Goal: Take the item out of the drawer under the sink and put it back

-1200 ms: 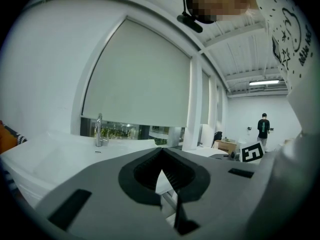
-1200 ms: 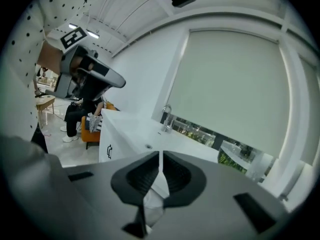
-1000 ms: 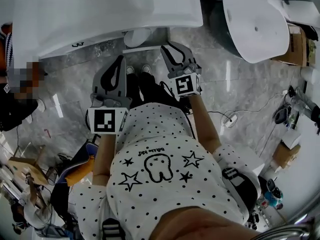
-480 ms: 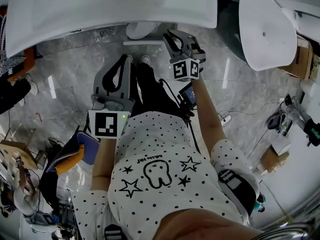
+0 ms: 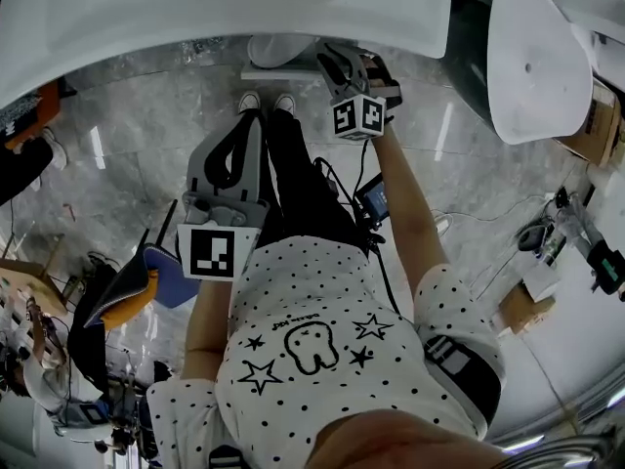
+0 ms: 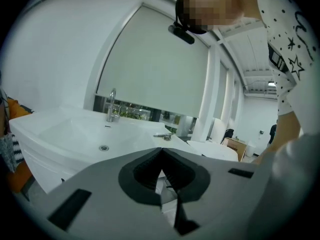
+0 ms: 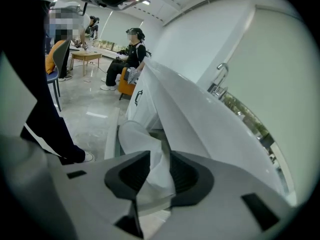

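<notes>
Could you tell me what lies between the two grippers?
Head view: the person's legs, between left gripper and right gripper, whose empty jaws have just been opening.

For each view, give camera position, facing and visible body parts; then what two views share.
Head view: on the head, facing steeply down; shirt, legs, left gripper, right gripper.
Left gripper view: on that gripper, facing the sink; shirt at right.
Right gripper view: on that gripper, its empty jaws just opened, facing the sink's side; trouser leg.
Shared: both gripper views show the faucet.

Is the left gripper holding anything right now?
No, the jaws of the left gripper meet at their tips with nothing clamped between them.
</notes>
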`<move>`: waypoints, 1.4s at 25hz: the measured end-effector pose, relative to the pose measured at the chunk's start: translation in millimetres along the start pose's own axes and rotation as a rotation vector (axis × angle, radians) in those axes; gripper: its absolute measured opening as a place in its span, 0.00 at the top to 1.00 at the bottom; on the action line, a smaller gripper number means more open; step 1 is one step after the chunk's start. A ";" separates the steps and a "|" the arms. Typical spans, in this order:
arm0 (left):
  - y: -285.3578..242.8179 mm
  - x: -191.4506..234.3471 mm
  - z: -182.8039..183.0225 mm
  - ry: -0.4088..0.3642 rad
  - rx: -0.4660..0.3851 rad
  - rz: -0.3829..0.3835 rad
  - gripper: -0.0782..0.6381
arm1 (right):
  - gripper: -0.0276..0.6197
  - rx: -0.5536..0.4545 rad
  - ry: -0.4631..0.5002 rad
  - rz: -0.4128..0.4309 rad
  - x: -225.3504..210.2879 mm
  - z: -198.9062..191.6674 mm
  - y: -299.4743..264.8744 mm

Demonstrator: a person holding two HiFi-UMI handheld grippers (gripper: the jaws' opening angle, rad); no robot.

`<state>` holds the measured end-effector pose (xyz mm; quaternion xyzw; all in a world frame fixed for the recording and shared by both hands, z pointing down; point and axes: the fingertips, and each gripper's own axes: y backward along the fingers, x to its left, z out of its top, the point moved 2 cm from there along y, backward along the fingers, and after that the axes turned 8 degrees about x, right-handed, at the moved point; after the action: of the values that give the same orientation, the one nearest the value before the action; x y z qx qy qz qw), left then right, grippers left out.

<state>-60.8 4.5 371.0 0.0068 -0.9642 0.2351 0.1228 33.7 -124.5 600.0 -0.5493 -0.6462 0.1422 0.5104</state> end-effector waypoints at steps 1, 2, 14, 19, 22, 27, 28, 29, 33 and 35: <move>-0.5 0.5 -4.2 0.007 0.008 0.003 0.88 | 0.76 0.003 0.016 0.009 2.5 -1.1 -5.2; -0.8 1.2 -8.2 0.013 0.016 0.005 0.88 | 0.75 0.006 0.033 0.019 5.4 -2.3 -10.1; -12.4 12.3 -35.5 0.060 0.066 0.032 0.88 | 0.69 0.052 0.186 0.140 32.6 -19.1 -55.4; -15.9 18.6 -39.3 0.071 0.075 0.039 0.88 | 0.68 0.069 0.231 0.183 42.6 -22.7 -70.6; -16.6 23.3 -43.2 0.083 0.077 0.050 0.88 | 0.67 0.071 0.285 0.207 51.5 -22.7 -79.3; -19.0 25.9 -46.5 0.087 0.083 0.057 0.88 | 0.67 0.061 0.352 0.266 58.3 -19.0 -86.5; -19.0 26.5 -47.4 0.090 0.084 0.059 0.88 | 0.67 0.061 0.371 0.279 59.9 -18.3 -87.4; -18.9 27.4 -48.1 0.093 0.084 0.061 0.88 | 0.67 0.064 0.389 0.293 61.9 -17.9 -88.5; -19.3 29.9 -48.1 0.097 0.078 0.066 0.88 | 0.66 0.075 0.413 0.329 65.3 -17.2 -92.1; -19.0 30.1 -47.5 0.100 0.077 0.069 0.88 | 0.66 0.075 0.261 0.326 55.9 -19.8 -93.4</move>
<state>-77.5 10.5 427.7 -0.0333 -0.9468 0.2760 0.1621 4.0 -117.4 706.3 -0.6407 -0.4716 0.1746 0.5802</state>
